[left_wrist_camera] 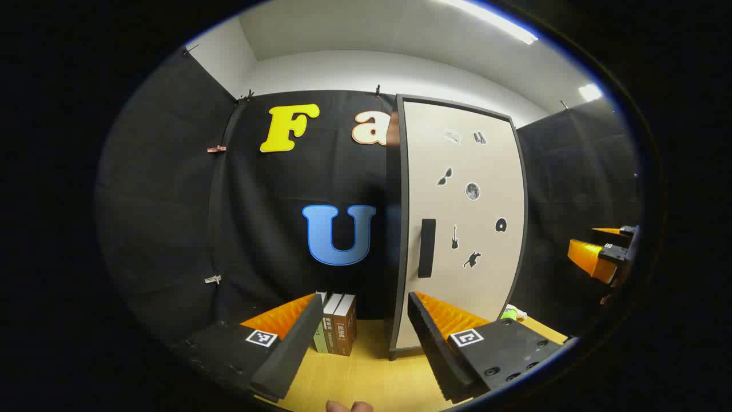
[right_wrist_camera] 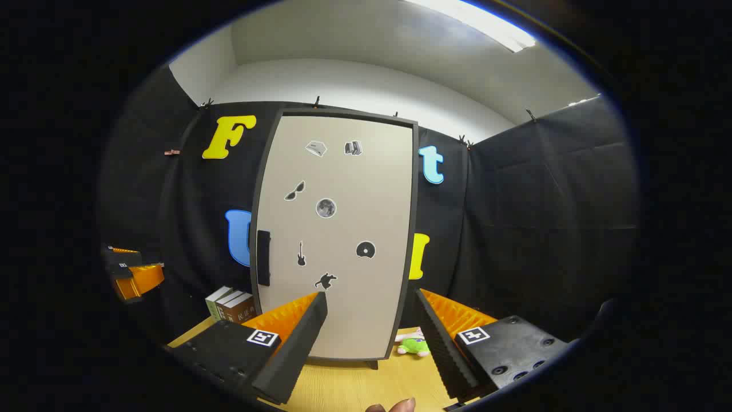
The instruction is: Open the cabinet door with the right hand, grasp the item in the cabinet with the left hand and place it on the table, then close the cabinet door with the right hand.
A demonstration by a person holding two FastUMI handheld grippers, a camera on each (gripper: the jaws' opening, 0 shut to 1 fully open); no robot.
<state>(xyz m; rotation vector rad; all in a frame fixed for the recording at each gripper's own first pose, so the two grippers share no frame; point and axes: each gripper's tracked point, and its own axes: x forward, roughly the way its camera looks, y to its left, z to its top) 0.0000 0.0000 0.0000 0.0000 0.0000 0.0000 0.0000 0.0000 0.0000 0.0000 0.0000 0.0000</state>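
Fingers wide on both right gripper (right_wrist_camera: 369,335) and left gripper (left_wrist_camera: 360,337), holding nothing. Cabinet door (right_wrist_camera: 337,229) shut, handle (right_wrist_camera: 263,257) by its left edge. Opening step not begun; item probably inside, unseen. Next: hook that handle.

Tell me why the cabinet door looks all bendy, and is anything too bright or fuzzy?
In the right gripper view the fisheye lens bows the cabinet door outward like a barrel; in the left gripper view the door leans and curves. The ceiling light glares white in the right gripper view, and another strip in the left. The stickers stay sharp; the green toy by the door's foot looks soft.
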